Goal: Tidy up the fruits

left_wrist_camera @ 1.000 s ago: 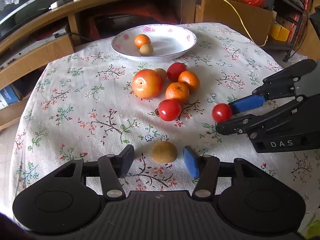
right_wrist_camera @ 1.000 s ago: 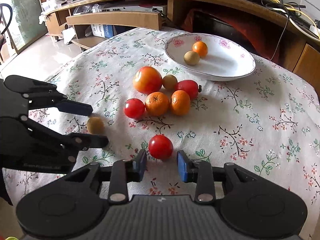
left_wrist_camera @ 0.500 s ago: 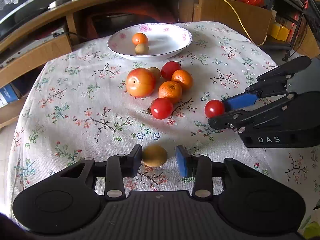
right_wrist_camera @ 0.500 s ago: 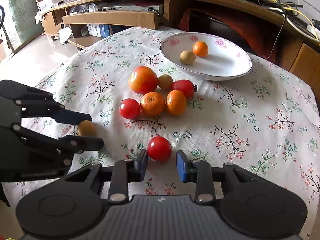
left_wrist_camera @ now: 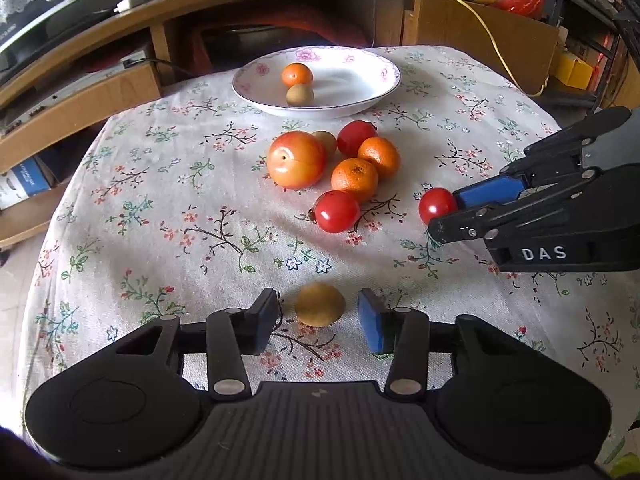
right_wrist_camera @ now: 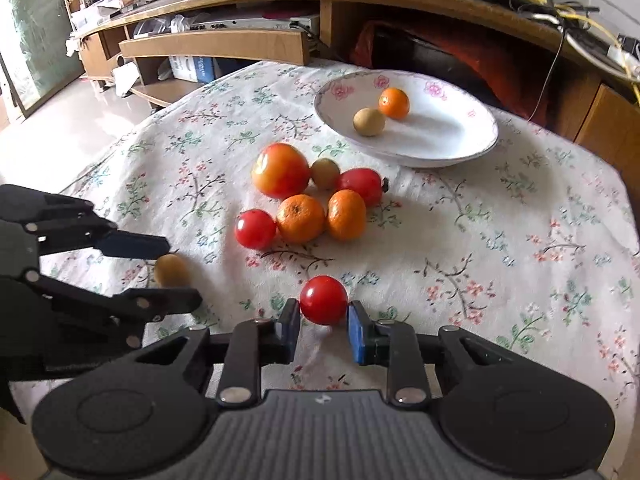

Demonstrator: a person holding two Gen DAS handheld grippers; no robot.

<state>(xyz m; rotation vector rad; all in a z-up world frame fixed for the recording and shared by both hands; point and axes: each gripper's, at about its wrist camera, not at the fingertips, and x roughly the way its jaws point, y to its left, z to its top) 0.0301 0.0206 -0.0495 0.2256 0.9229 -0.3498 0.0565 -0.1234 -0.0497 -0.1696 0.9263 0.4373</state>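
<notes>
The left tool (left_wrist_camera: 318, 316) stands released around a small round brown fruit (left_wrist_camera: 320, 305) near the tabletop's front edge. The right tool (right_wrist_camera: 324, 326) grips a small red tomato (right_wrist_camera: 323, 299) between its blue pads.

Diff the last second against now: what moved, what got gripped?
The right gripper narrowed its jaws until both pads touch the red tomato. The left gripper closed in around the brown fruit, then reopened; gaps show on both sides. The plate and central pile stayed put.
</notes>
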